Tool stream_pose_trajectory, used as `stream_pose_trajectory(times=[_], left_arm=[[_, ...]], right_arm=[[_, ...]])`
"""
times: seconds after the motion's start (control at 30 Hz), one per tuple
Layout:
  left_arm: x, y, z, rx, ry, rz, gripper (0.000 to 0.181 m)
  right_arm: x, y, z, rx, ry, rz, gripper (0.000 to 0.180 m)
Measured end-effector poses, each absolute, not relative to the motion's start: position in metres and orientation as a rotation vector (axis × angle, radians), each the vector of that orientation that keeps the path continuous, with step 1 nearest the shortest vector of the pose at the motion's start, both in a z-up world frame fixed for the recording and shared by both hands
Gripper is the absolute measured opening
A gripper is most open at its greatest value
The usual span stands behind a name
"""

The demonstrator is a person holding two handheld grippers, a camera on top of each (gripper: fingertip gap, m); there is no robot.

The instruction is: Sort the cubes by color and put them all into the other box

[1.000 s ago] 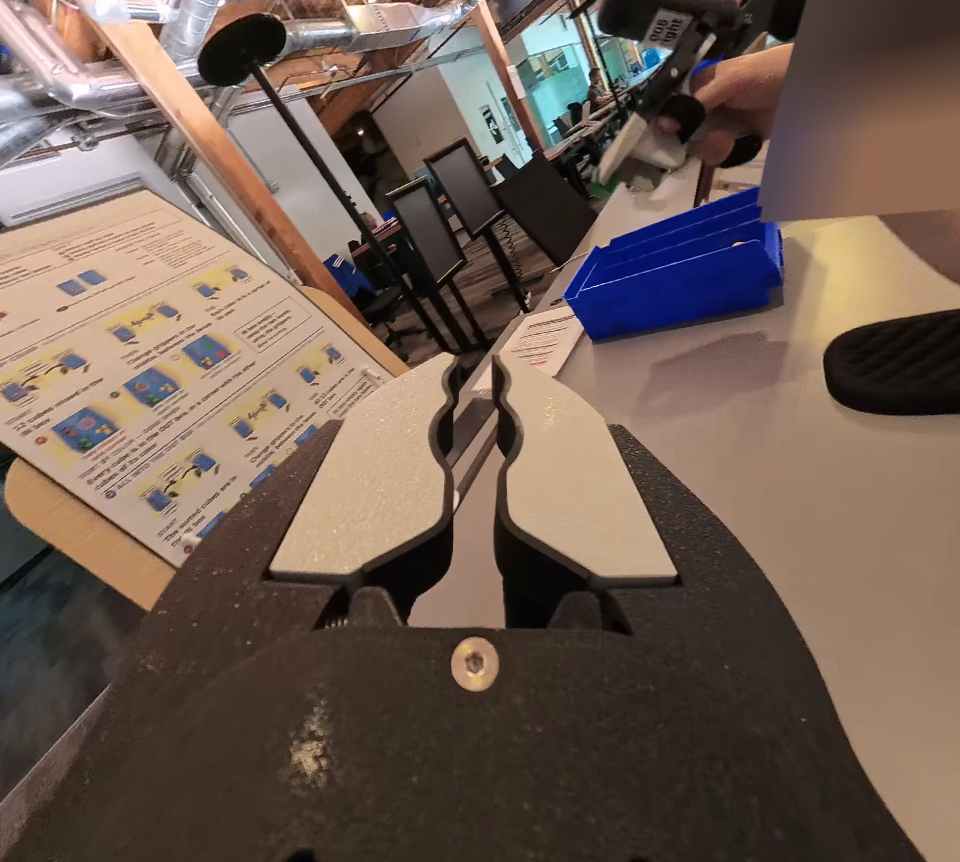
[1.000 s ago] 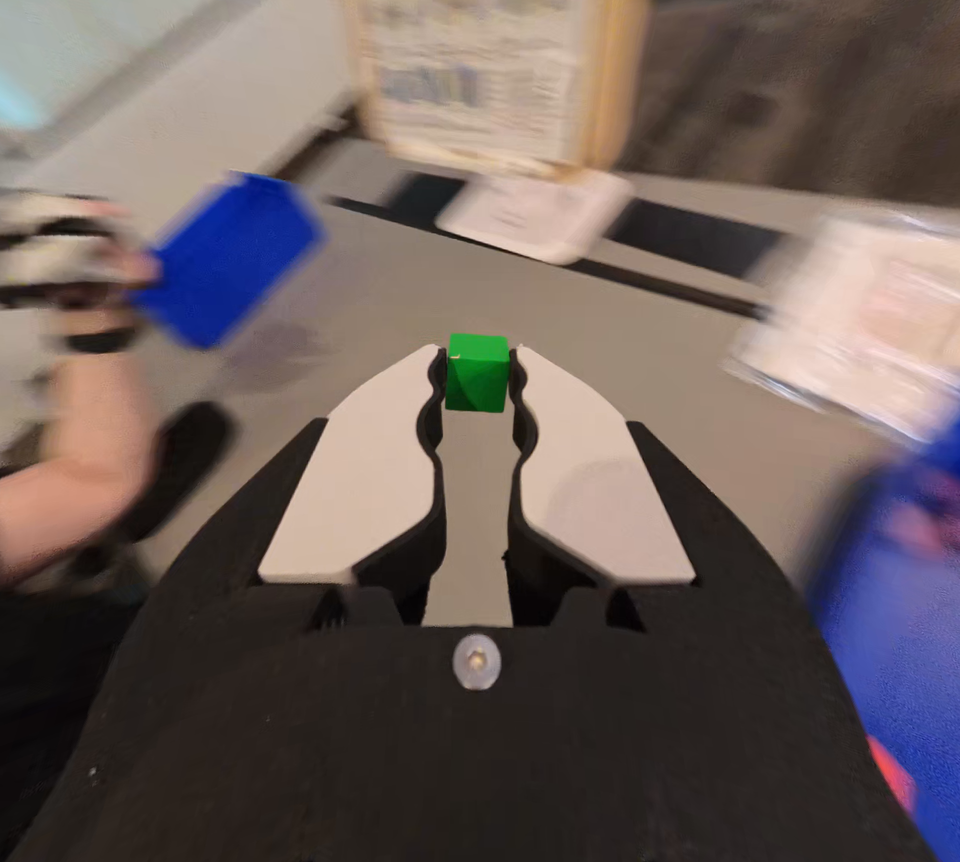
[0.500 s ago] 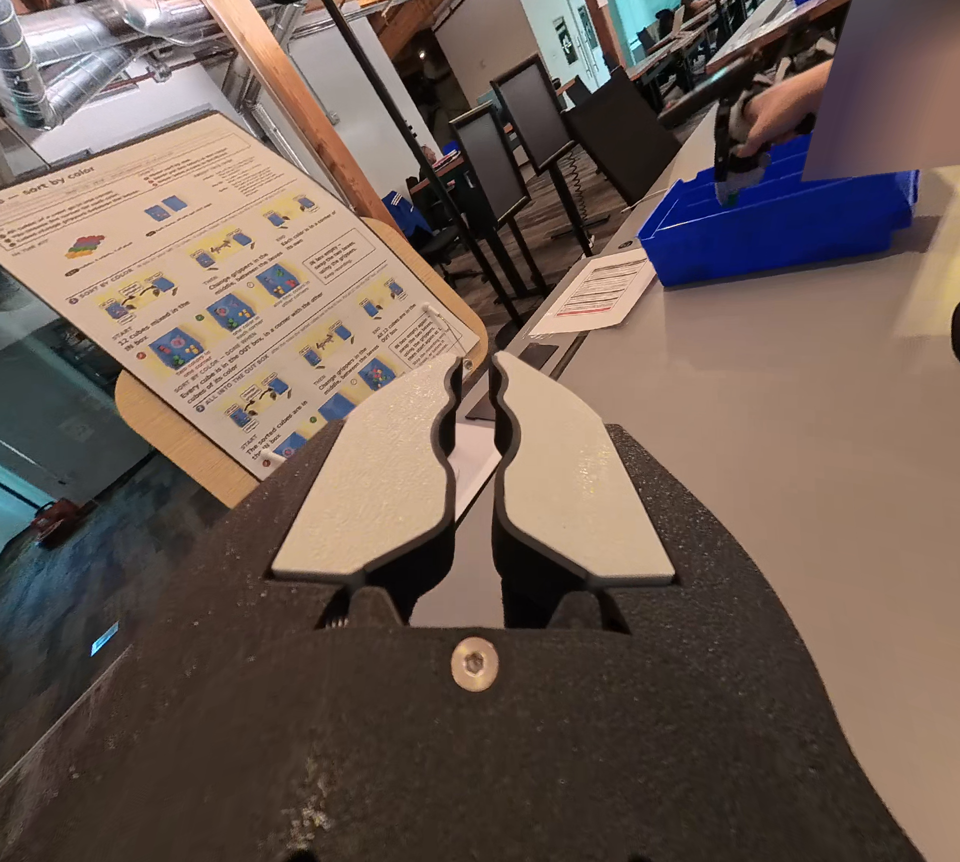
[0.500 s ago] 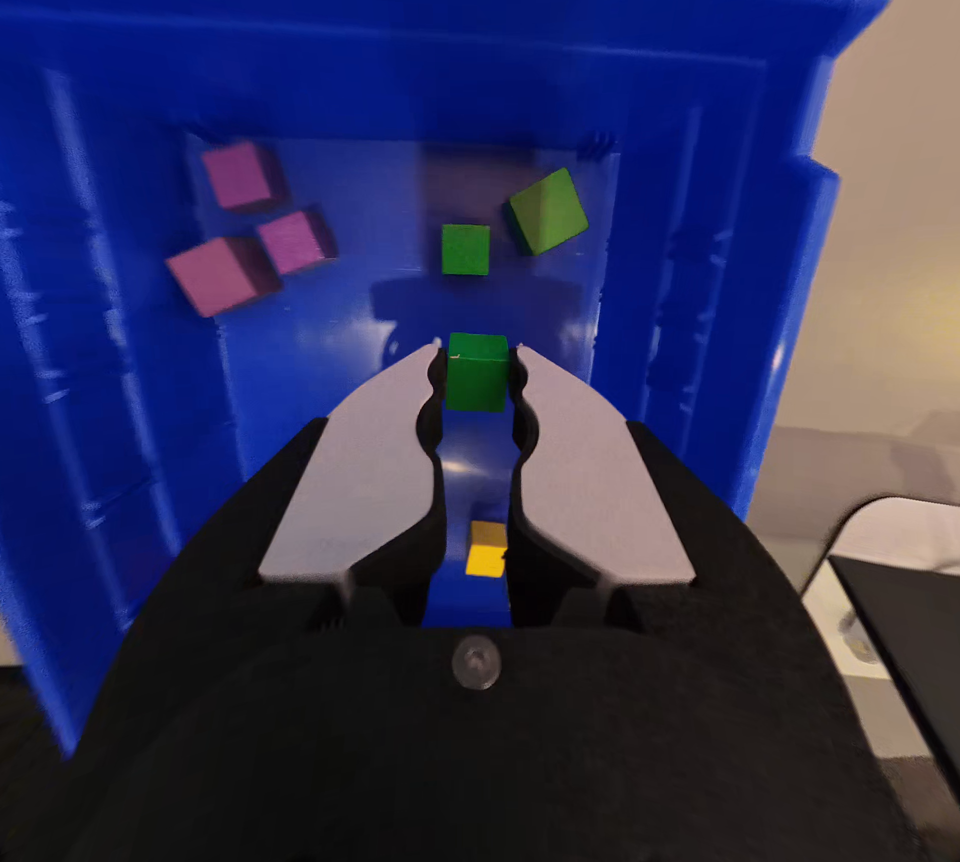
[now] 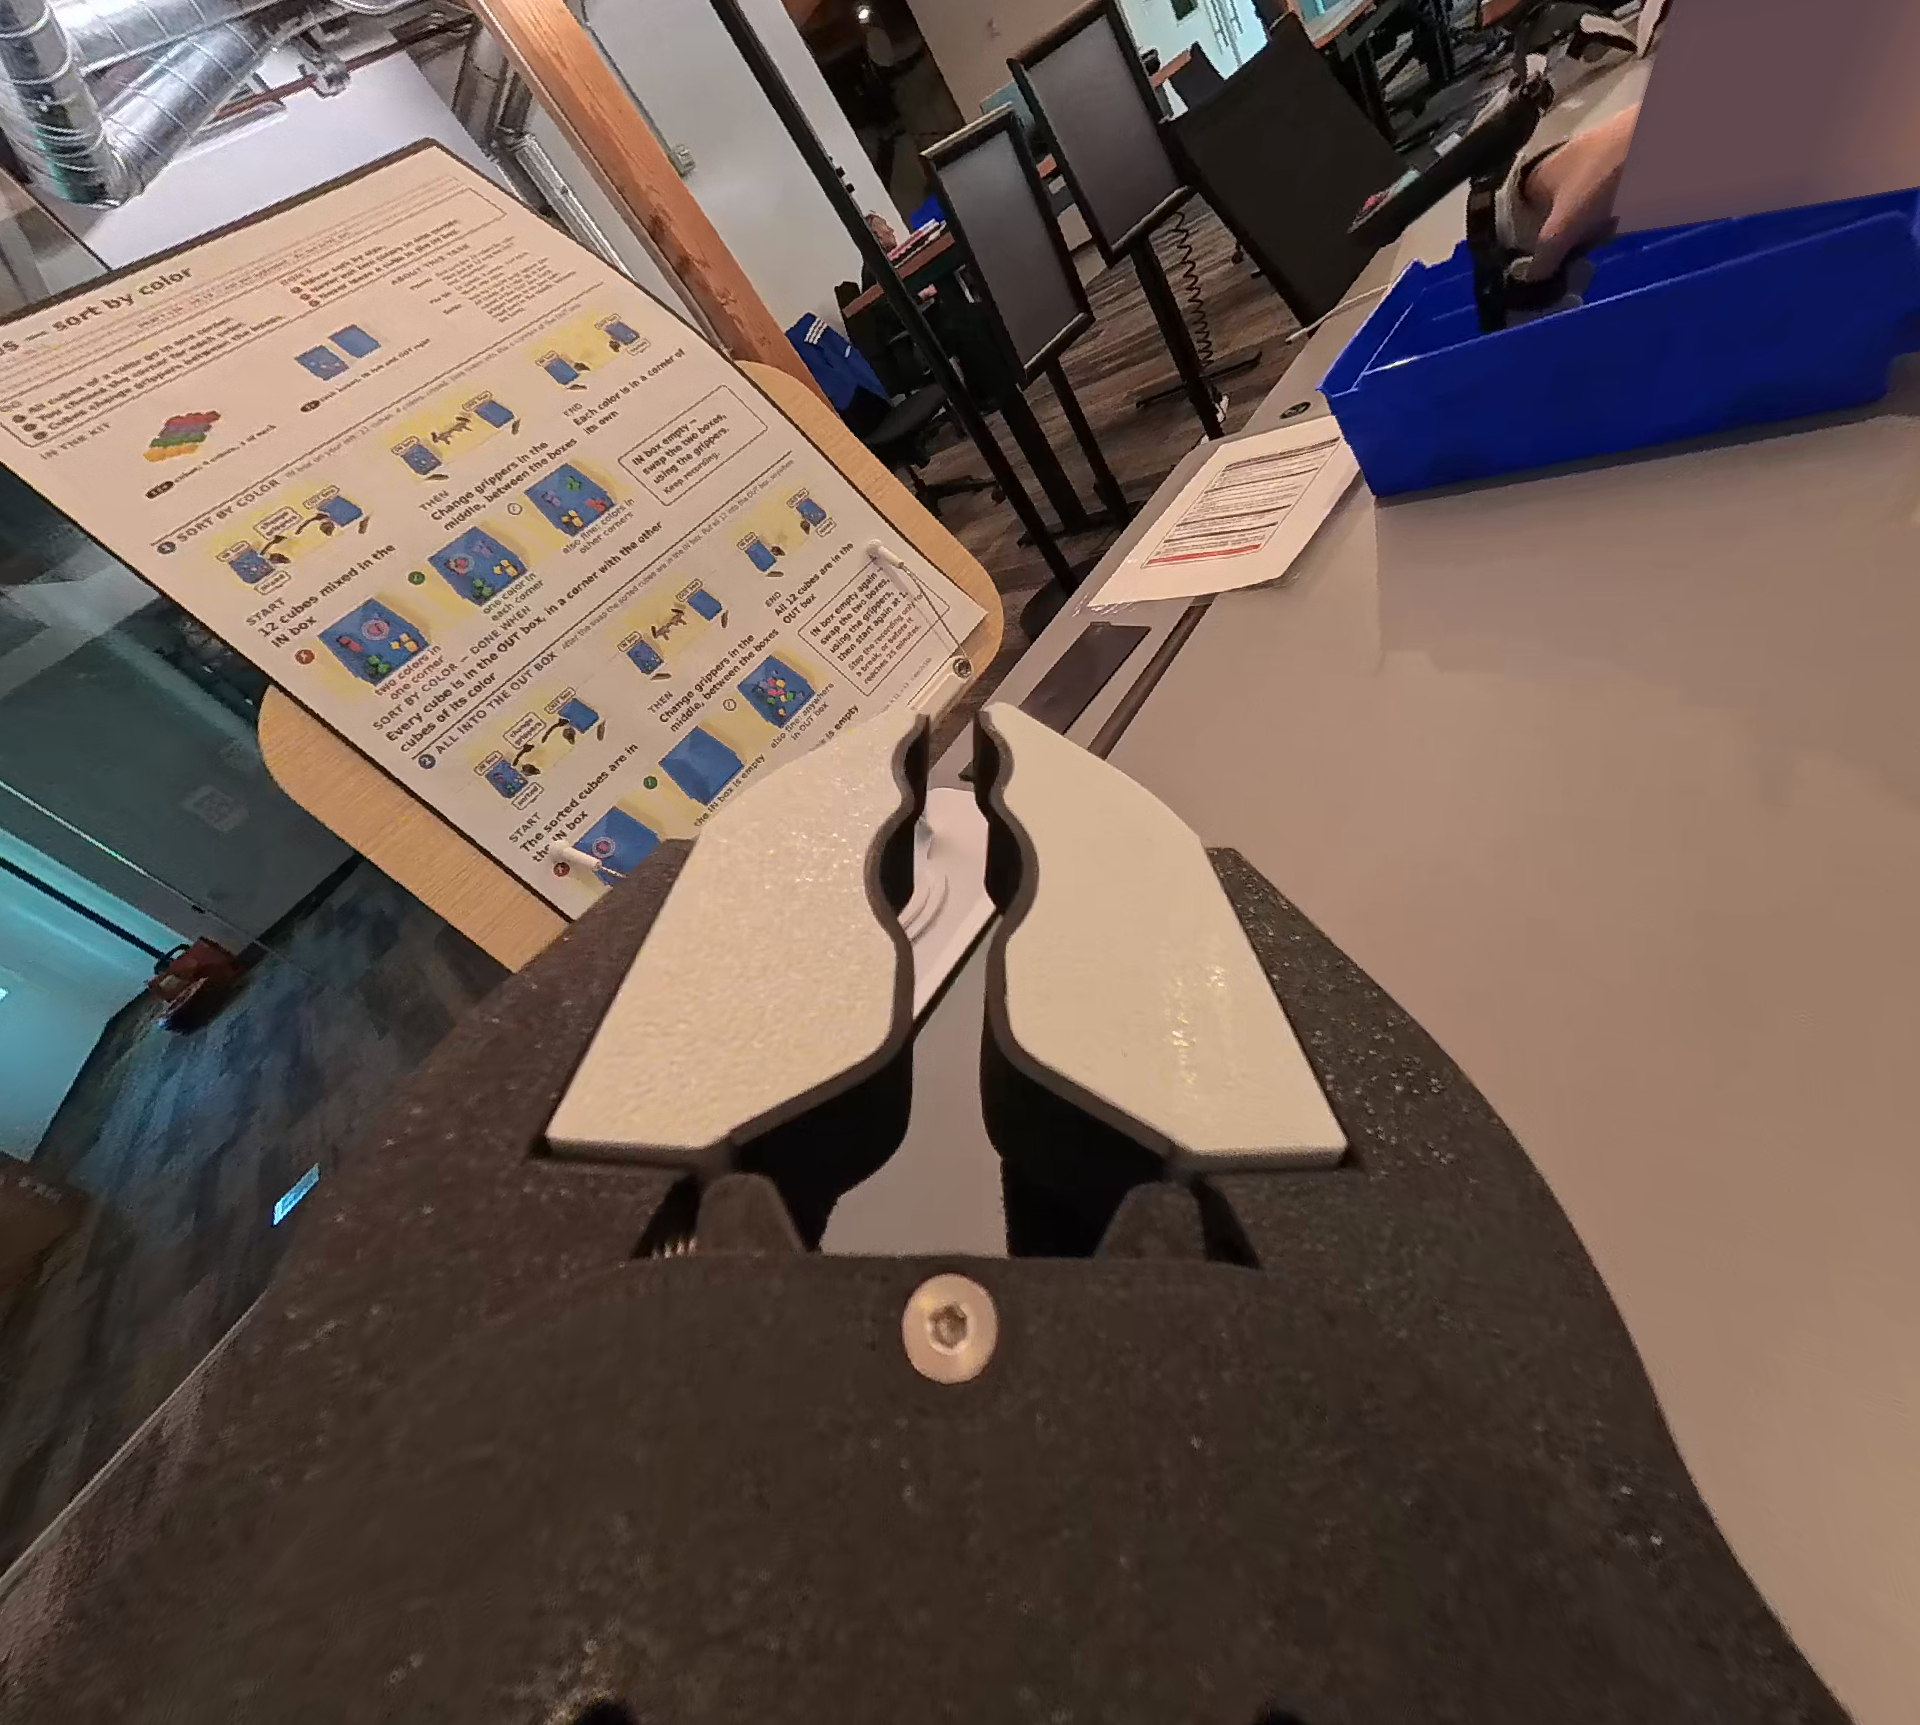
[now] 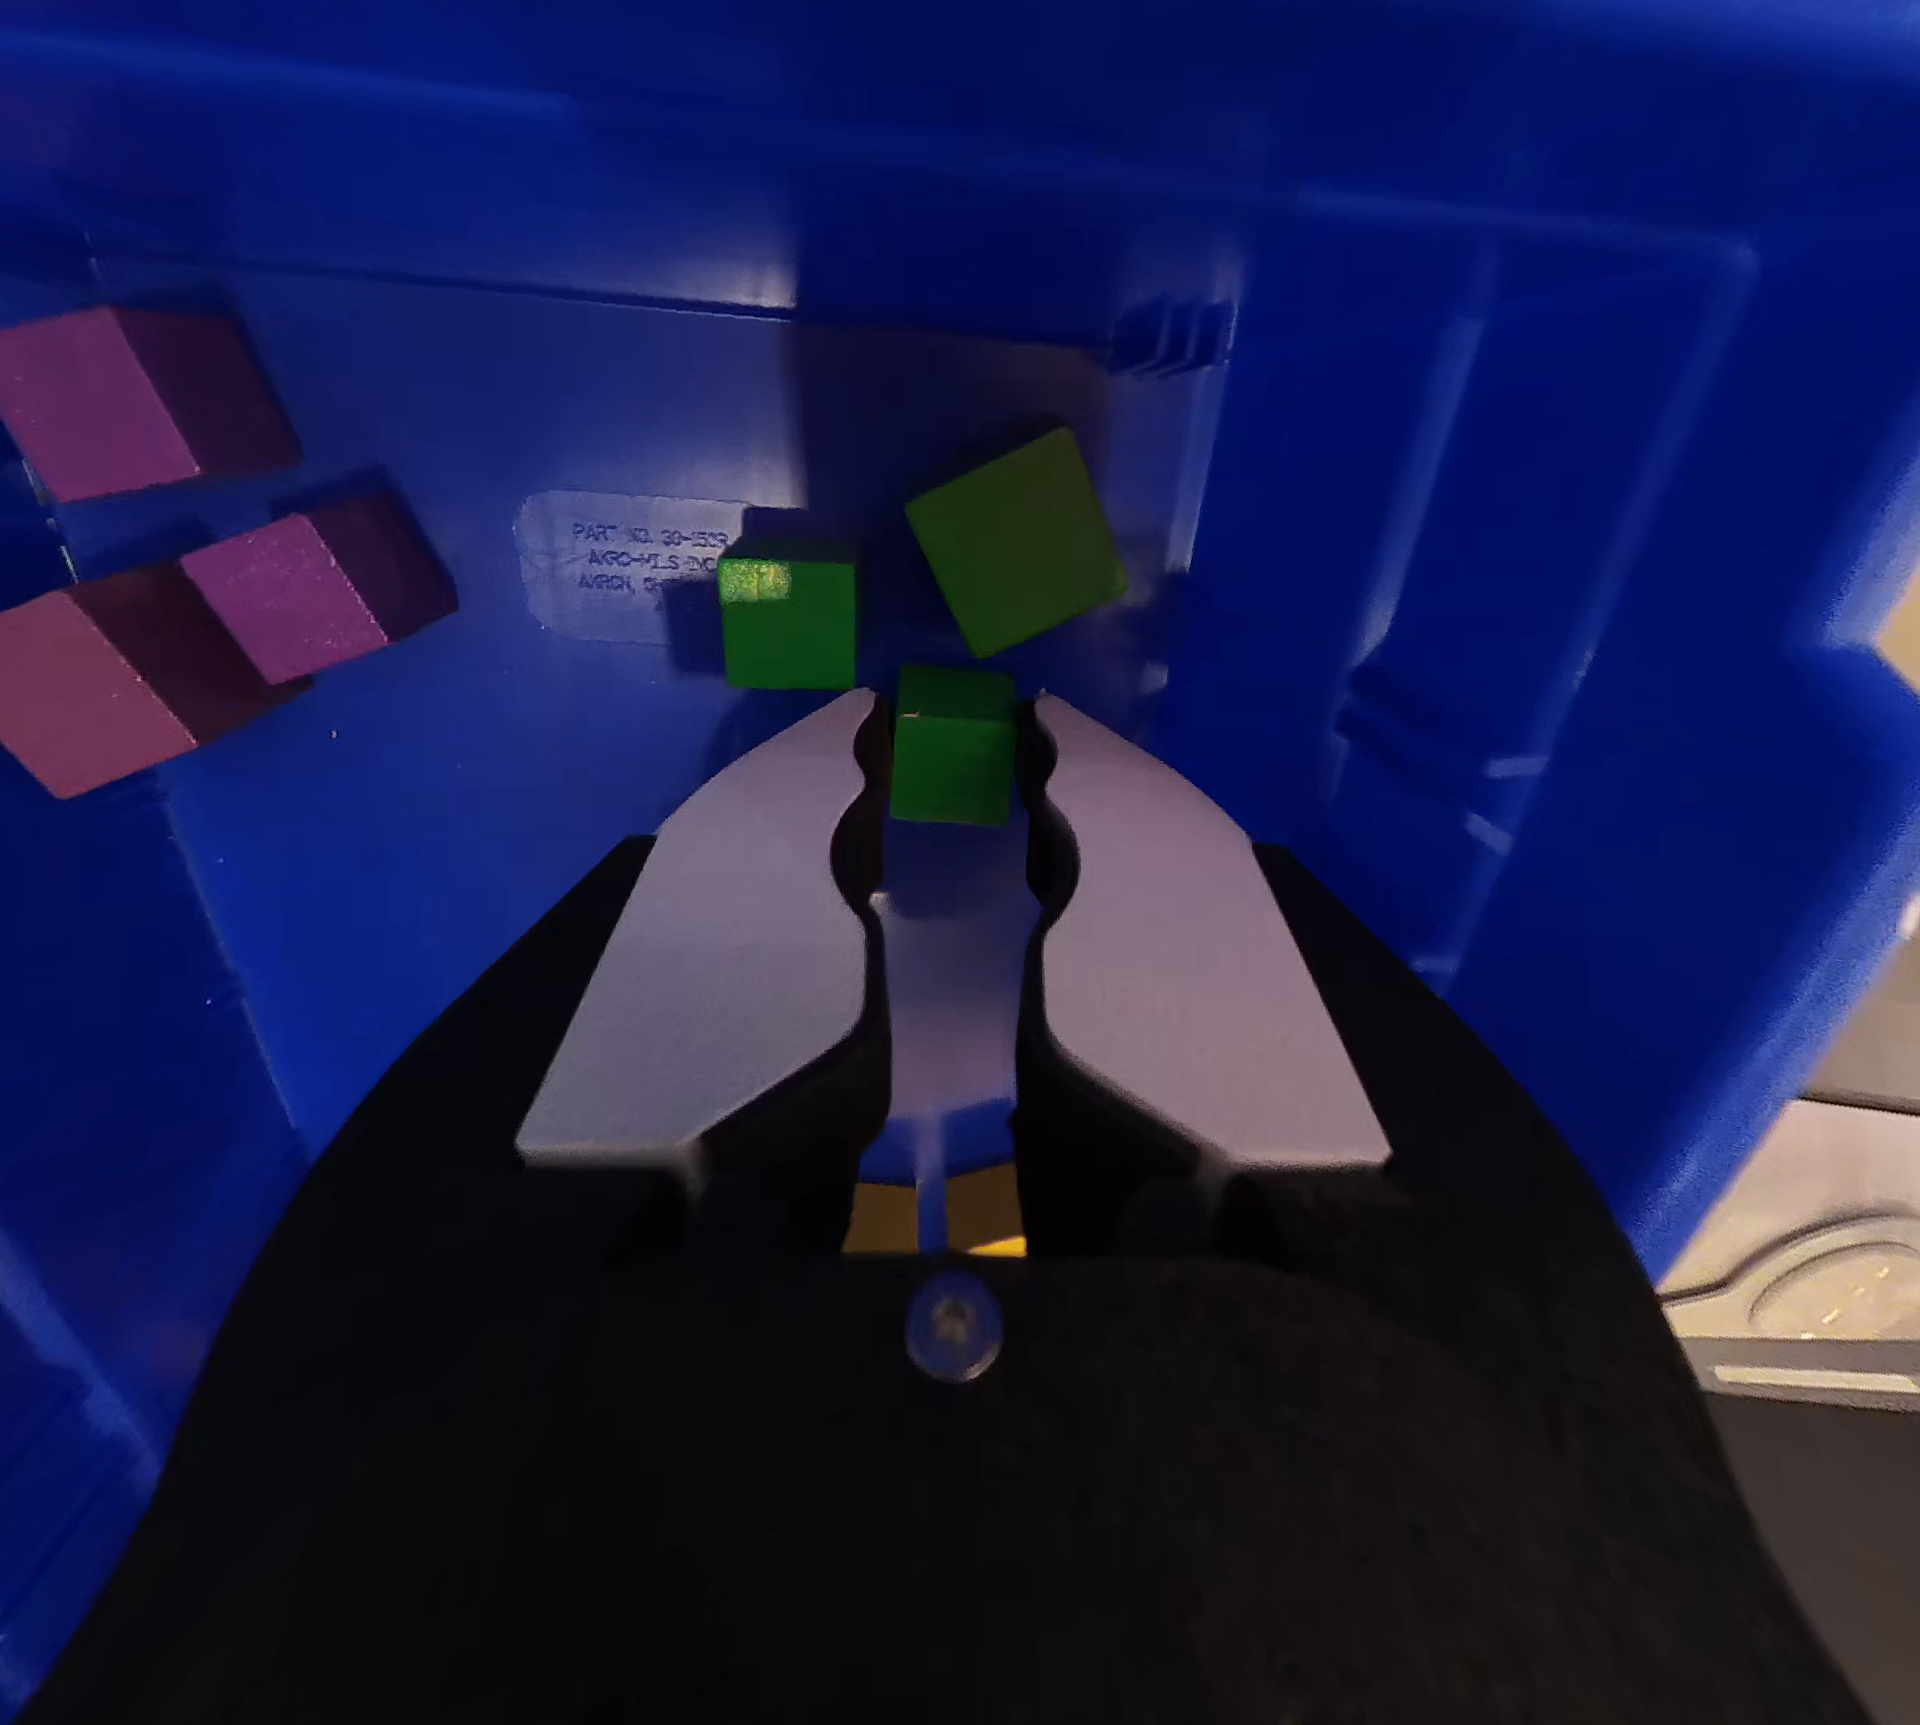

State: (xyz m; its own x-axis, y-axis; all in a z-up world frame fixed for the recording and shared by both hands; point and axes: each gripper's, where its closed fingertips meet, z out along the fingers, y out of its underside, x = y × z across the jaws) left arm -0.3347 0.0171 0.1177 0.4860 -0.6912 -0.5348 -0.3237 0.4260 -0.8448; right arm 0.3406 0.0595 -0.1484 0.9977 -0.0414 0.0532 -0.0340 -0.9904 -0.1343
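My right gripper (image 6: 951, 719) is shut on a green cube (image 6: 953, 766) and holds it low inside a blue box (image 6: 1455, 428), near the floor. Two more green cubes (image 6: 790, 626) (image 6: 1018, 537) lie just beyond its tips. Three purple cubes (image 6: 281, 600) lie at the left of the box. A yellow cube (image 6: 935, 1223) shows under the gripper body. My left gripper (image 5: 951, 725) is shut and empty over the grey table edge, far from the blue box (image 5: 1621, 366). The right gripper (image 5: 1496, 262) shows in the left wrist view, reaching into that box.
An instruction board (image 5: 468, 553) stands left of the table. A printed sheet (image 5: 1236, 512) lies on the grey table (image 5: 1558, 844) next to the blue box. Chairs and desks stand beyond the table's far edge.
My right gripper swung from over the table into the blue box and has lowered toward the two green cubes, still holding its cube. My left gripper turned slightly and stayed shut.
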Motion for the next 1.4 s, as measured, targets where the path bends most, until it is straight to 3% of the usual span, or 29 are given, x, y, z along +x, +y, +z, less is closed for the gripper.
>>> stream_pose_trajectory(times=[0.1, 0.17, 0.23, 0.37, 0.5, 0.63, 0.83, 1.03, 1.2, 1.4], left_arm=[[-0.334, 0.017, 0.116, -1.166, 1.102, -0.29, 0.008], [-0.335, 0.016, 0.116, -1.17, 1.109, -0.29, 0.009], [-0.336, 0.014, 0.119, -1.165, 1.106, -0.292, 0.009], [-0.34, 0.012, 0.127, -1.153, 1.076, -0.31, 0.008], [-0.349, 0.031, 0.133, -1.195, 0.957, -0.262, 0.001], [-0.351, 0.055, 0.12, -1.314, 0.86, -0.254, 0.0], [-0.339, 0.065, 0.098, -1.38, 0.939, -0.181, 0.0], [-0.345, 0.071, 0.095, -1.435, 0.922, -0.055, 0.0], [-0.431, 0.082, 0.088, -1.697, 0.781, 0.379, 0.0], [-0.506, 0.078, 0.071, -1.955, 0.546, 0.286, 0.0]], right_arm=[[0.34, 0.06, -0.149, -2.984, 0.052, -0.106, 0.023], [0.34, 0.059, -0.139, -2.954, 0.032, -0.16, 0.038], [0.334, 0.06, -0.114, -2.888, -0.013, -0.198, 0.041], [0.293, 0.065, -0.02, -2.554, -0.041, -0.167, 0.041], [0.194, 0.05, 0.1, -2.025, -0.092, 0.08, 0.039], [0.092, 0.013, 0.156, -1.689, -0.143, 0.309, 0.043], [0.01, 0.019, 0.136, -1.679, -0.289, 0.457, 0.041], [-0.018, 0.044, 0.106, -1.759, -0.405, 0.5, 0.018], [-0.03, 0.049, 0.095, -1.808, -0.466, 0.442, 0.015], [-0.033, 0.047, 0.093, -1.827, -0.489, 0.44, 0.0]])
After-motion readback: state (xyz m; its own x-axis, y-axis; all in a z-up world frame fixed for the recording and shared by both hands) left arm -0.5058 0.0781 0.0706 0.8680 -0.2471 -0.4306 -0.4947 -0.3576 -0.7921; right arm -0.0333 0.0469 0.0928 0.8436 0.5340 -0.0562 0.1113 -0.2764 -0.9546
